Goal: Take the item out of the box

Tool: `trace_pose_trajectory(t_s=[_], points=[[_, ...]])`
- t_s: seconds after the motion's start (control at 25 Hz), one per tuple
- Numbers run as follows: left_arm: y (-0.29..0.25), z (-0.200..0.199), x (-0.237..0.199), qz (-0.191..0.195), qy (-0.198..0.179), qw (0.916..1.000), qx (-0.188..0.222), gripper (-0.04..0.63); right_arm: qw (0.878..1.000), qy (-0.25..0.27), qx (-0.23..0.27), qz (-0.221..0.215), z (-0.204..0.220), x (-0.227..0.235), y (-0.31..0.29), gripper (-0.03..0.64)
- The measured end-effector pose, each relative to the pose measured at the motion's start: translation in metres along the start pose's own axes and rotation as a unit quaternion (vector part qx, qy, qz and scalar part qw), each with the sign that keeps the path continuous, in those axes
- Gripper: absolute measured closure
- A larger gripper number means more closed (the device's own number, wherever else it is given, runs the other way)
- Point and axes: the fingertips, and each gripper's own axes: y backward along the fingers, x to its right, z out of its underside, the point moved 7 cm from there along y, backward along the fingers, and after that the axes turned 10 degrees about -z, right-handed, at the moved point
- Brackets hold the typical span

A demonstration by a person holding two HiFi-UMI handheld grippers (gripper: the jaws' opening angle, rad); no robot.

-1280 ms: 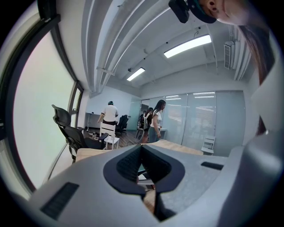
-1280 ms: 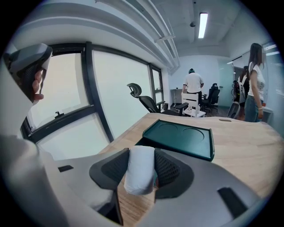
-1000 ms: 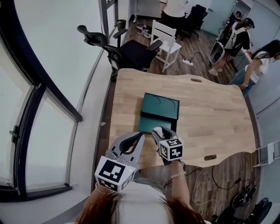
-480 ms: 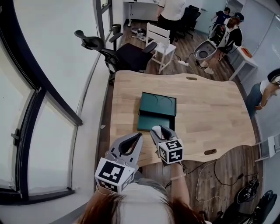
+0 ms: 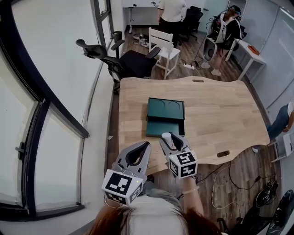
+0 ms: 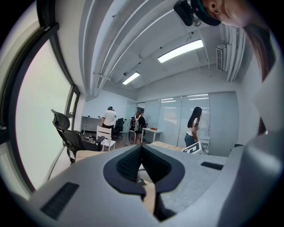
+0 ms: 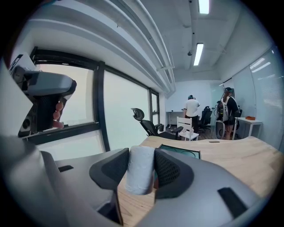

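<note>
A dark green box point(image 5: 165, 126) lies open in the middle of the wooden table point(image 5: 220, 114), its lid point(image 5: 166, 109) resting flat just behind it. My right gripper point(image 5: 171, 139) hovers over the table's near edge, just in front of the box, shut on a white cylinder point(image 5: 165, 137). In the right gripper view the white cylinder point(image 7: 140, 170) stands upright between the pads, with the green box point(image 7: 179, 154) beyond it. My left gripper point(image 5: 147, 146) is beside it on the left, jaw tips together and nothing between them; the left gripper point(image 6: 141, 148) points over the table.
A black office chair point(image 5: 124, 59) and a white chair point(image 5: 167, 46) stand behind the table. People point(image 5: 172, 11) are at the far desks. A tall window runs along the left. Cables point(image 5: 225, 183) lie on the floor at right. The table's front edge has a slot point(image 5: 223, 153).
Both grippers keep their places at the table's near edge, the right still on the white cylinder. The view has shifted slightly and the people at the back have moved.
</note>
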Motion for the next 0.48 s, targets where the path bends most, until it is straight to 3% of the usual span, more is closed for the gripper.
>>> trace_pose_trajectory(t_s=[0.48], points=[[0.031, 0.002, 0.006, 0.009, -0.001, 1.0000, 0.004, 0.589, 0.998, 0.012, 0.053, 0.031, -0.016, -0.034, 0.042, 0.420]])
